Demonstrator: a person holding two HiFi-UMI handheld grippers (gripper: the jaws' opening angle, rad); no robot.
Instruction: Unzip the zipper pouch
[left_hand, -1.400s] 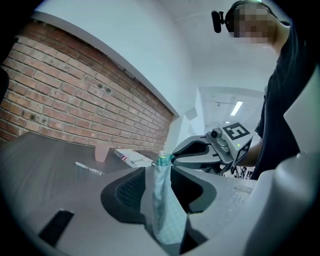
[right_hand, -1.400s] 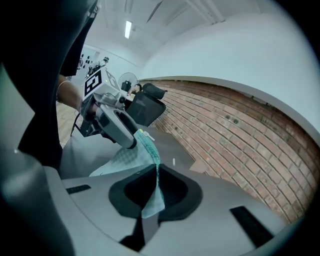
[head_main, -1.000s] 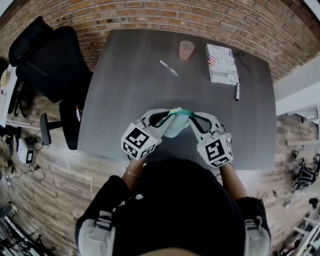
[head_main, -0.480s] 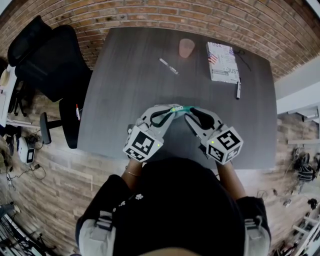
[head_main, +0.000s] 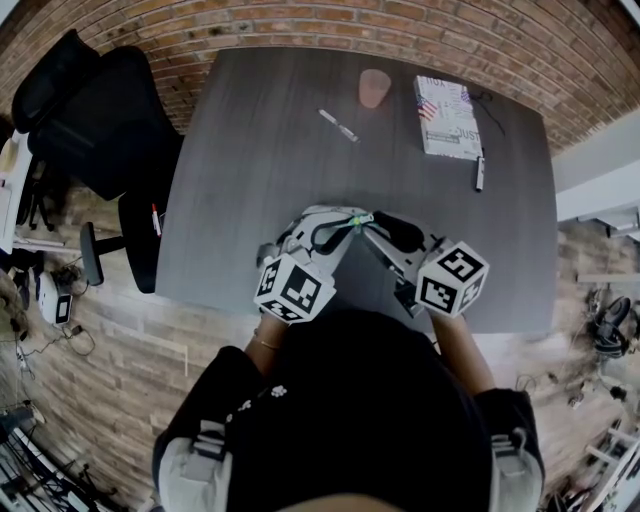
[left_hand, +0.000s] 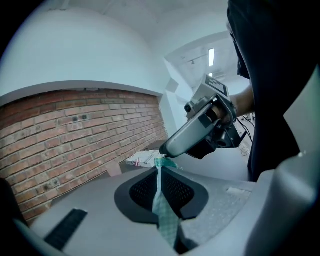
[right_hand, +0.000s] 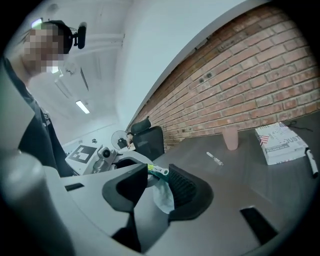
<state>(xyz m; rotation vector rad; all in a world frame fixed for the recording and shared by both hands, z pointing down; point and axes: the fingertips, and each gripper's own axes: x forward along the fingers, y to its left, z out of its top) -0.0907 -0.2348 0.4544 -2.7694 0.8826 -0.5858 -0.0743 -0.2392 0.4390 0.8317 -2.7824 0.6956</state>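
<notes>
A: The table (head_main: 250, 150) is seen from above, the brick wall (head_main: 300, 25) running behind its far edge and the office chair (head_main: 95, 120) parked off its left side. What is laid on it?
B: Towards the far edge the cup (head_main: 374, 87) is set; the pen (head_main: 338, 125) lies just left of it and a little nearer, the book (head_main: 446, 117) to its right. A marker (head_main: 480, 172) is laid by the book's near right corner.
A: And the near side?
B: The pouch (head_main: 358, 219) is held up over the near part, between the two tools. The left gripper (head_main: 340, 225) is clamped on it from the left. The right gripper (head_main: 378, 232) is set at its right, jaws just opened wide, the zip end between them
</notes>
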